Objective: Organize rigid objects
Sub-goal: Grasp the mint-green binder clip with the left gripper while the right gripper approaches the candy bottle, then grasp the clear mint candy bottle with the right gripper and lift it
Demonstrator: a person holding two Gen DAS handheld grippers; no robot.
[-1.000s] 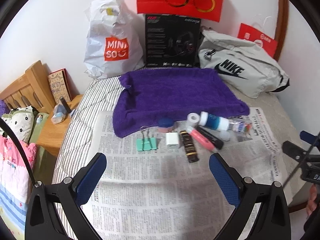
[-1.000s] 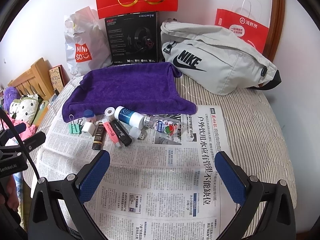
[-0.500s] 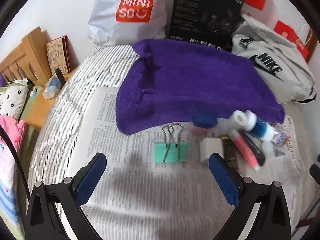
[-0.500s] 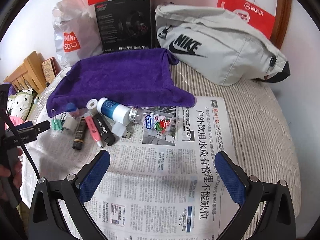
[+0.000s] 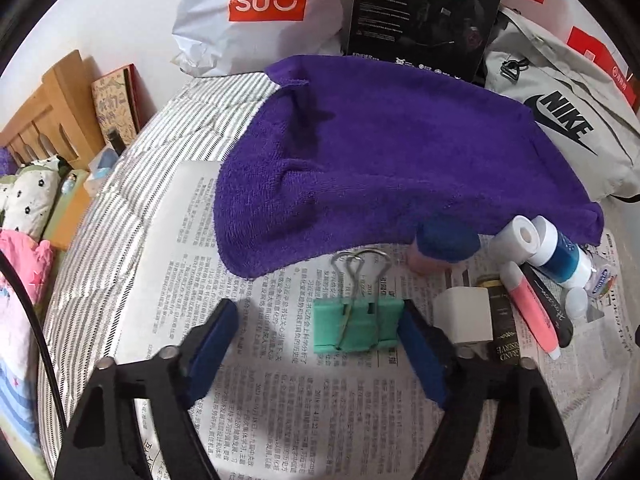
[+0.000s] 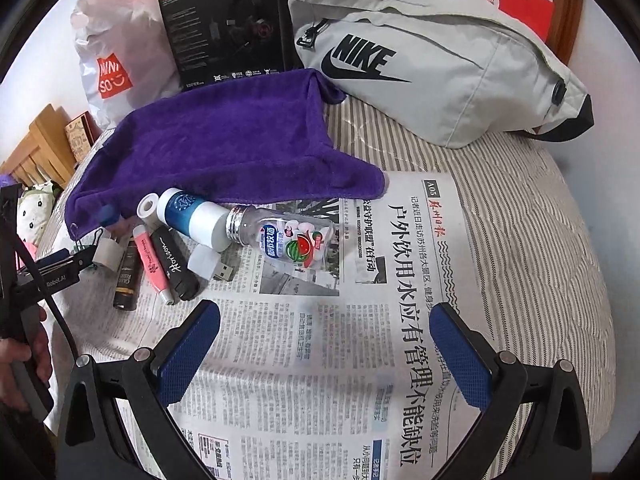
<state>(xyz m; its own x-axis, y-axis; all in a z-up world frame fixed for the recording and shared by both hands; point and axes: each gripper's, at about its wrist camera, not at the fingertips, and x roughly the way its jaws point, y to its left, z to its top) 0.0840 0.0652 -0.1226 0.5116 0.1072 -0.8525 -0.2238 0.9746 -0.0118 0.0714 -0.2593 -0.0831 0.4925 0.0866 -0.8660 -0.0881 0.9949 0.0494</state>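
Observation:
A green binder clip [image 5: 356, 326] lies on the newspaper [image 5: 280, 400] between the fingers of my left gripper [image 5: 318, 312], whose jaws are closing. The right pad is at the clip's right edge; the left pad stands well clear. To the clip's right lie a white charger cube [image 5: 466, 316], a dark tube [image 5: 504, 328], a pink highlighter [image 5: 528, 304], a black pen [image 5: 550, 308] and a blue-and-white bottle [image 5: 560, 252]. My right gripper [image 6: 324, 312] hangs open over bare newspaper, near a clear candy bottle [image 6: 288, 236] and a USB stick [image 6: 210, 264].
A purple towel [image 5: 380, 152] is spread behind the objects on the striped bed. Against the wall stand a Miniso bag [image 5: 256, 12], a black box [image 5: 420, 12] and a grey Nike bag [image 6: 432, 64]. A wooden headboard [image 5: 44, 120] is at the left.
My left gripper came down to the binder clip and its jaws narrowed around it. My right gripper sank a little toward the newspaper and stayed open.

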